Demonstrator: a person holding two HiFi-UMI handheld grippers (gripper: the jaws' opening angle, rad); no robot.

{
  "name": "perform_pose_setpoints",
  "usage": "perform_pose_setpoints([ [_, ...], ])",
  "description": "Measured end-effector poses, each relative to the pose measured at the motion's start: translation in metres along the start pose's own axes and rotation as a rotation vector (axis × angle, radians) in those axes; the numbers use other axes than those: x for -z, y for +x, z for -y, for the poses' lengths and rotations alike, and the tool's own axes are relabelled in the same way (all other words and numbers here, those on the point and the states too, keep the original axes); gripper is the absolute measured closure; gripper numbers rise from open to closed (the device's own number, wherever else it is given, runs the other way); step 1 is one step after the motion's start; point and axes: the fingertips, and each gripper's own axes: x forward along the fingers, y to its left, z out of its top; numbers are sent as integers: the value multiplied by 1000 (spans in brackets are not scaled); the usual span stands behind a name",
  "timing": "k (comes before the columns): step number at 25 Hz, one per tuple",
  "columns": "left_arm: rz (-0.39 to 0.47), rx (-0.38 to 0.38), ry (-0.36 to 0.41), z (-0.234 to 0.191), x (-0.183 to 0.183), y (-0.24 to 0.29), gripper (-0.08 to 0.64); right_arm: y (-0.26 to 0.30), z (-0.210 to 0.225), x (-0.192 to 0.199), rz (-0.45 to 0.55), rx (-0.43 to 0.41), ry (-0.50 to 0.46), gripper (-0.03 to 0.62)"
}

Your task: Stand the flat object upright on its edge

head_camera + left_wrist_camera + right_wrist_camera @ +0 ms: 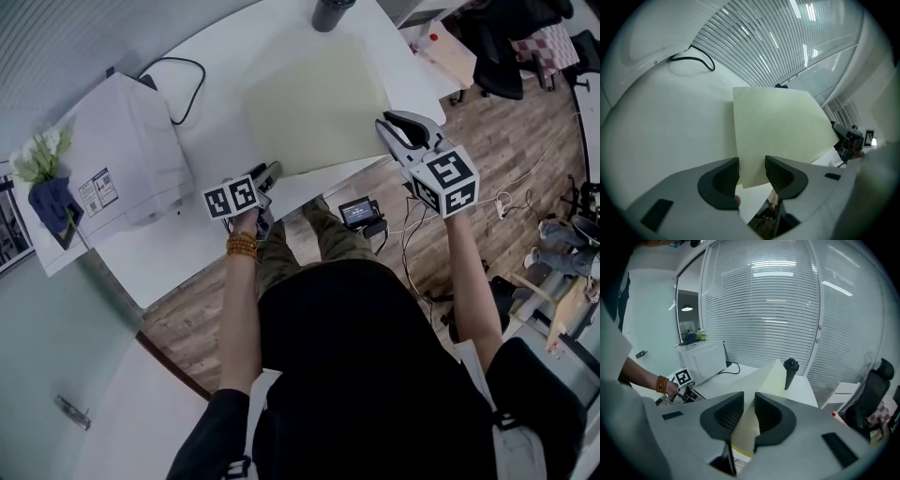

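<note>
1. My left gripper (752, 172) sits low at the near table edge, jaws wide apart, near corner of the sheet (314, 103) between them, unpinched.
2. My right gripper (749, 409) angles down, clamped on the sheet's right edge.
3. Sheet lies mostly flat on the white table (216, 141), its right side seemingly raised; standing it up remains.
</note>
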Motion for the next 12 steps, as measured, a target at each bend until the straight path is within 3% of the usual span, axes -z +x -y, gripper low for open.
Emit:
perform_pose_setpoints([
  [12, 7, -2, 15, -4, -2, -5, 411, 1, -24, -23, 21, -31, -39, 528],
])
